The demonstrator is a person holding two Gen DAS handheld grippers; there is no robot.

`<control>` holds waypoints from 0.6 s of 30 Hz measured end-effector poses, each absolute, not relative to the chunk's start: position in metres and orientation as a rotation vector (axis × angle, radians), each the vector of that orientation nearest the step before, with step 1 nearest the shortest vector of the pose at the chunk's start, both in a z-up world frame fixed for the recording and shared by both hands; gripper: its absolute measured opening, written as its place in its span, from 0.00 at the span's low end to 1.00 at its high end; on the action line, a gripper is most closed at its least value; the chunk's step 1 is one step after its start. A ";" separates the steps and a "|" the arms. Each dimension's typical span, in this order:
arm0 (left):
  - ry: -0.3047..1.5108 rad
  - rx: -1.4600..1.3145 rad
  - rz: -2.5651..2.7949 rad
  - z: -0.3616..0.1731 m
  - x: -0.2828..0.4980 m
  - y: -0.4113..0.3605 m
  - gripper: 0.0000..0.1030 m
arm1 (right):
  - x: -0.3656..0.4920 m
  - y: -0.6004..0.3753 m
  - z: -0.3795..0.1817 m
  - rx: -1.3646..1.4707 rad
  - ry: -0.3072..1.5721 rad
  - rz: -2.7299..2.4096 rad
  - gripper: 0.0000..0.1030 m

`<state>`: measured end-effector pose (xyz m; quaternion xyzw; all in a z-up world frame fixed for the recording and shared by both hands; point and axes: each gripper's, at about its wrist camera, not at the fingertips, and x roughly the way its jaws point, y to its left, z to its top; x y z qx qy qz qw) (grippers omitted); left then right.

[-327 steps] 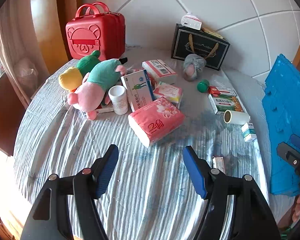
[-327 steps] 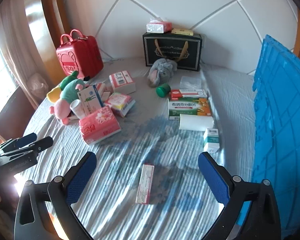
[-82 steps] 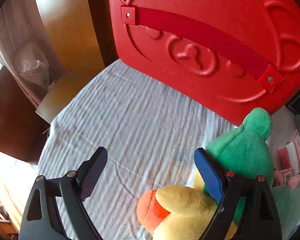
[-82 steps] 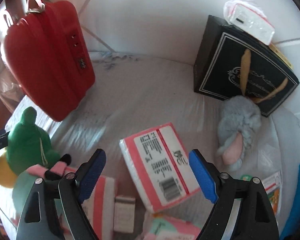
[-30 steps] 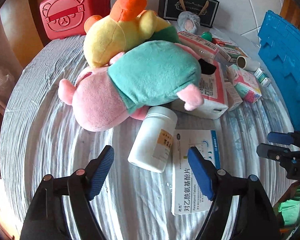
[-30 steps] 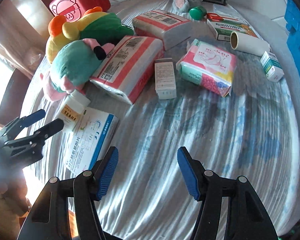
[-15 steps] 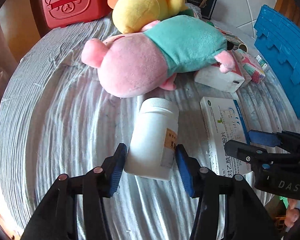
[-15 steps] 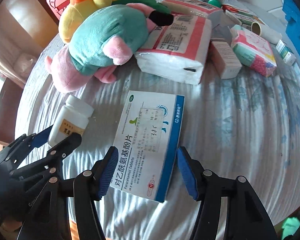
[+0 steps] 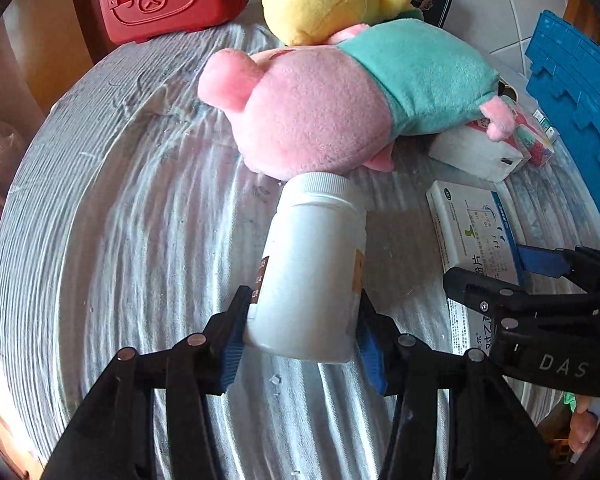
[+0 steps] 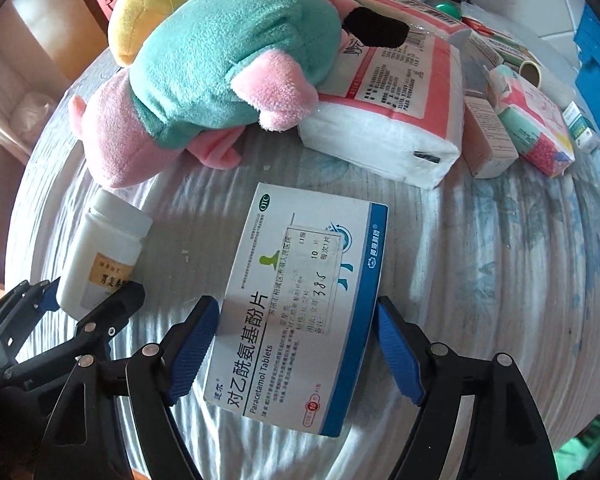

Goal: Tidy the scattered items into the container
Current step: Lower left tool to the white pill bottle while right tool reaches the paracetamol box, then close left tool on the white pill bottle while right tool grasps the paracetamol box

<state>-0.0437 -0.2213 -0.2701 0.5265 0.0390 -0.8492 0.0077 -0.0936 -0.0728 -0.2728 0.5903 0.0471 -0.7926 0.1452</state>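
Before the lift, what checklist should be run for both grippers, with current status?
1. Left gripper pads on both sides of the white bottle: ok.
2. Bottle cap on: ok.
3. Right gripper straddling the paracetamol box: ok.
4. Right pads pressing the box: cannot tell.
5. Pink plush clear of the bottle cap: not ok, it looks touching.
6. Blue container open and reachable: cannot tell.
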 end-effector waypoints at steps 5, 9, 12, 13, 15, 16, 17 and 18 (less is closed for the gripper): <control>0.105 1.633 -2.645 -0.271 -0.043 -0.219 0.47 | -0.090 -0.072 -0.274 1.695 0.173 -2.297 0.77; 0.086 1.637 -2.634 -0.271 -0.043 -0.215 0.47 | -0.086 -0.071 -0.275 1.683 0.209 -2.305 0.75; 0.123 1.624 -2.641 -0.267 -0.040 -0.214 0.46 | -0.083 -0.067 -0.273 1.690 0.215 -2.301 0.74; 0.119 1.610 -2.648 -0.263 -0.039 -0.212 0.46 | -0.081 -0.065 -0.272 1.691 0.210 -2.301 0.74; 0.103 1.584 -2.665 -0.254 -0.036 -0.208 0.46 | -0.076 -0.058 -0.267 1.687 0.188 -2.297 0.74; 0.095 1.572 -2.675 -0.249 -0.035 -0.205 0.45 | -0.073 -0.054 -0.264 1.681 0.179 -2.299 0.74; 0.096 1.561 -2.687 -0.243 -0.034 -0.203 0.45 | -0.071 -0.050 -0.259 1.671 0.175 -2.304 0.74; 0.105 1.548 -2.700 -0.238 -0.034 -0.202 0.45 | -0.069 -0.046 -0.254 1.662 0.175 -2.312 0.74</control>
